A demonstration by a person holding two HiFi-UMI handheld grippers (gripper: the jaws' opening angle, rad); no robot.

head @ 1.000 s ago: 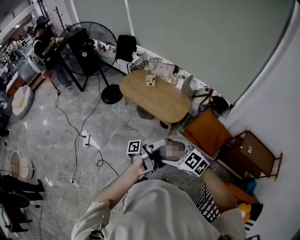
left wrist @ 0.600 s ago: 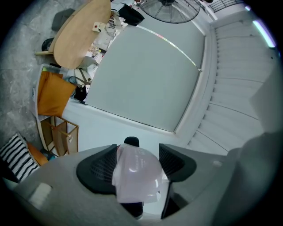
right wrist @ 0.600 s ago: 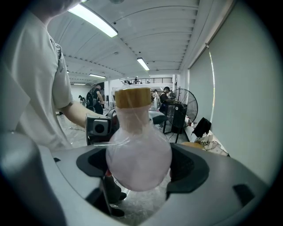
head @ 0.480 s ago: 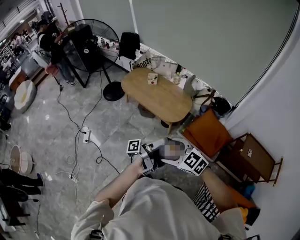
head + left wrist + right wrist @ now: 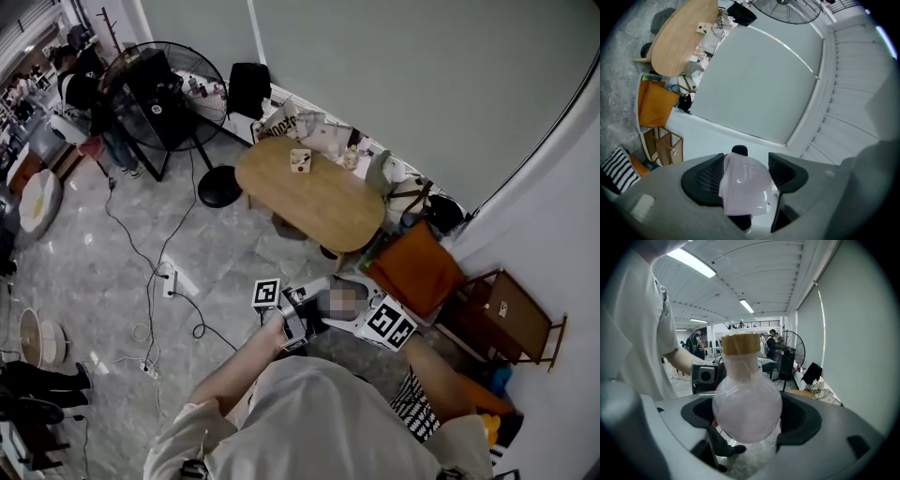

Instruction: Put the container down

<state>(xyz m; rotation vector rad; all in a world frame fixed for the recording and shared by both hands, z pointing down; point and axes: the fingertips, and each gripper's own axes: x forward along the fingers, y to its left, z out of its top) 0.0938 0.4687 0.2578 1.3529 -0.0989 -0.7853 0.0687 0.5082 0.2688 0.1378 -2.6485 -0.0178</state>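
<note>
Movement over the last second is almost nil: left gripper (image 5: 747, 176) and right gripper (image 5: 747, 414) still pinch the round, tan-capped container (image 5: 746, 401) between them, so it isn't yet down. The wooden table (image 5: 314, 197) waits at twelve o'clock. Bag (image 5: 284, 122) print is unreadable.

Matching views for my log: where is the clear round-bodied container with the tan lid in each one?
Head view: clear round-bodied container with tan lid low centre, mostly blurred over.
Left gripper view: container bottom centre, between the jaws.
Right gripper view: container centre, between the jaws.
Shared landmark: large black standing fan, in all three.
</note>
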